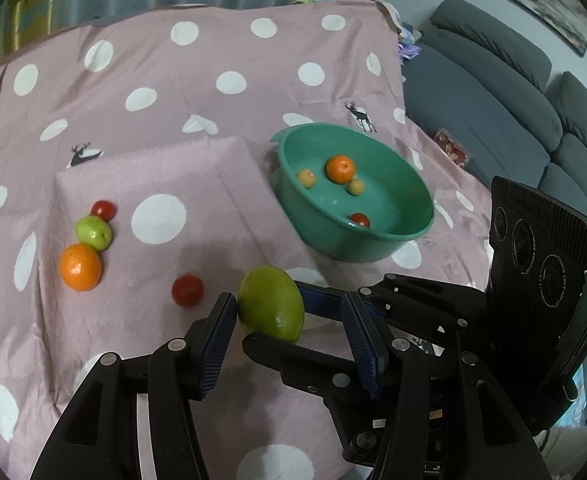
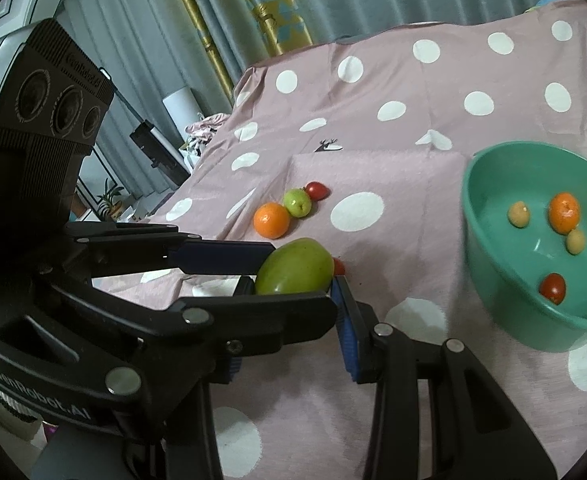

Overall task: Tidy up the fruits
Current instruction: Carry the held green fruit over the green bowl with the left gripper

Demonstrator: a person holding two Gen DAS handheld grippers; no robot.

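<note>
- The big green fruit [image 1: 271,304] sits between the fingers of both tools. It looks lifted just off the spotted cloth [image 1: 197,128].
- The right tool [image 2: 291,284] is pinching the fruit, I think. One finger touches the fruit's end and the other finger is hidden.
- The left tool [image 1: 288,300] is partly spread. Its left finger touches the fruit. Its other finger stands off, with a finger of the right tool in the gap. I cannot tell if it really squeezes.
- The fruit's long side runs across the right tool, from finger to finger.
- The green bowl [image 1: 357,250] is ahead and to the right of both tools. It is nearer the right one. It holds an orange, two pale fruits and a red one.
- Ahead to the left lie another orange [image 1: 80,267], a small green fruit [image 1: 93,233] and two red fruits.
- In the right view, one red fruit is mostly hidden behind the big green fruit.
</note>
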